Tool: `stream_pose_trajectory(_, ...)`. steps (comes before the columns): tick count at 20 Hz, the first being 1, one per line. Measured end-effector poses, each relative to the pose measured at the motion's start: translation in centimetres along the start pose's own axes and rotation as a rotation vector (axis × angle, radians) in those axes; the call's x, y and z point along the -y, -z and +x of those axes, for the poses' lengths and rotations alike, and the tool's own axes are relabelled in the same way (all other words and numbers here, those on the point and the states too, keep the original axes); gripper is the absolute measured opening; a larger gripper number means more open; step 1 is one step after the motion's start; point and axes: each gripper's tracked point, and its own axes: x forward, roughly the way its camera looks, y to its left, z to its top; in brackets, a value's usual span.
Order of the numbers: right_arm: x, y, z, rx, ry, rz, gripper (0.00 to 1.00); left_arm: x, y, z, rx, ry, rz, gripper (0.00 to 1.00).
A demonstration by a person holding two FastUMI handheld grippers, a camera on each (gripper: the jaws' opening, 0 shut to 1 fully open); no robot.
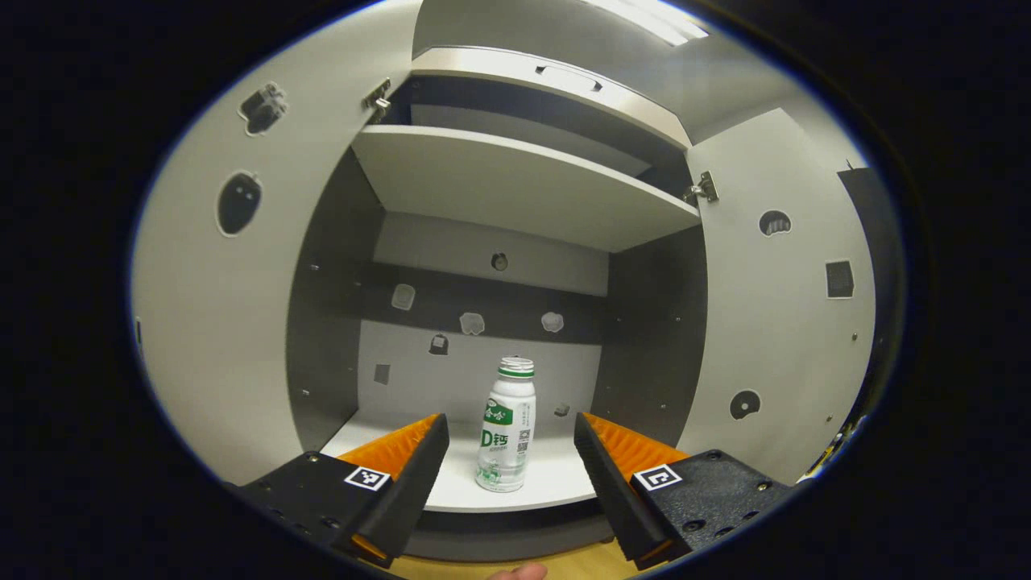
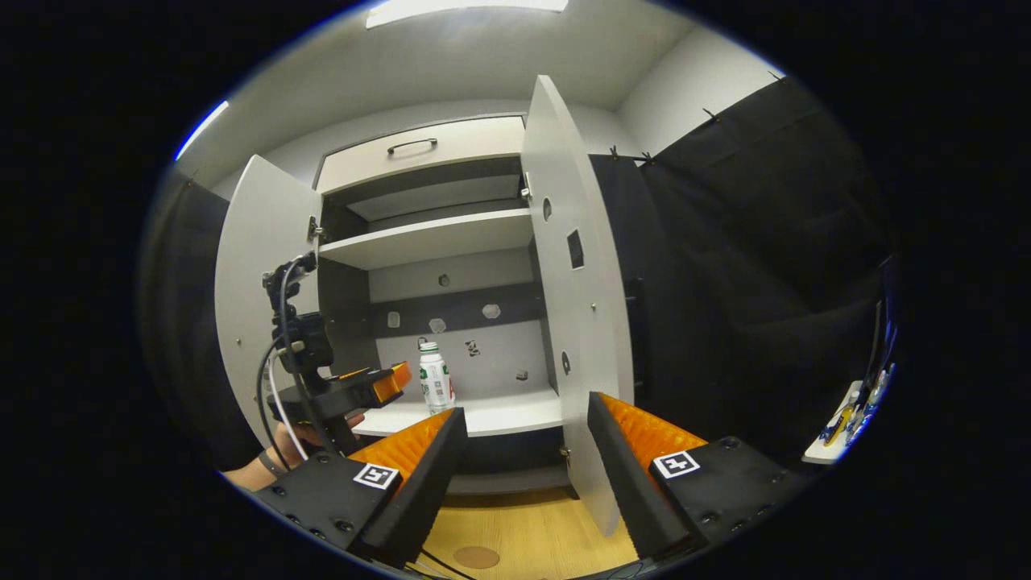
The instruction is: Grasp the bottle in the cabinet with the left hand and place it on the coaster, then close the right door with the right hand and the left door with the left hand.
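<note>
We are holding the left gripper [image 1: 510, 451] spread wide, the white plastic bottle with green label [image 1: 507, 427] standing ahead between its fingers on the cabinet's lower shelf [image 1: 556, 483]. Closing off-centre could topple it. The right gripper [image 2: 523, 443] is waiting, spread.

A bottle [image 1: 506, 425] stands upright on the lower shelf [image 1: 556, 482] inside the cabinet [image 1: 515, 185], between its two open doors, beneath an upper shelf [image 1: 515, 181].

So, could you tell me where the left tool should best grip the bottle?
Probably mid-body, on the label: the bottle stands upright near the shelf front edge, and the open left tool already frames it. Come straight in from the front, level, fingers on either side.
</note>
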Motion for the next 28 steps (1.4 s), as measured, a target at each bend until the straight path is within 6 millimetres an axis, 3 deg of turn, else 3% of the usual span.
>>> stream_pose_trajectory(4,2.9,0.4,-0.8,-0.019,0.064,-0.016,0.99,-0.1,3.8,5.6,-0.049,-0.045,0.007,0.95)
stream_pose_trajectory(8,4.1,0.5,-1.2,-0.017,0.072,-0.013,0.99,-1.1,6.3,8.6,-0.092,-0.114,0.008,0.95)
stream_pose_trajectory(12,4.7,1.3,-0.8,-0.034,0.082,-0.037,0.99,-3.1,5.6,10.9,-0.06,-0.171,0.011,0.95)
stream_pose_trajectory(15,4.2,1.6,-0.5,-0.039,0.062,-0.029,0.99,-2.4,5.4,11.1,-0.057,-0.117,0.016,0.91)
stream_pose_trajectory(17,4.0,1.7,-0.2,-0.044,0.059,-0.026,0.99,-2.1,5.3,10.7,-0.056,-0.094,-0.003,0.7)
stream_pose_trajectory(23,2.8,1.9,0.2,-0.044,0.03,-0.037,0.99,-1.5,4.3,6.7,-0.042,-0.03,-0.041,0.67)
stream_pose_trajectory(28,1.7,1.8,0.4,-0.039,-0.002,-0.033,0.99,-0.8,2.7,1.3,-0.002,0.008,-0.036,0.67)
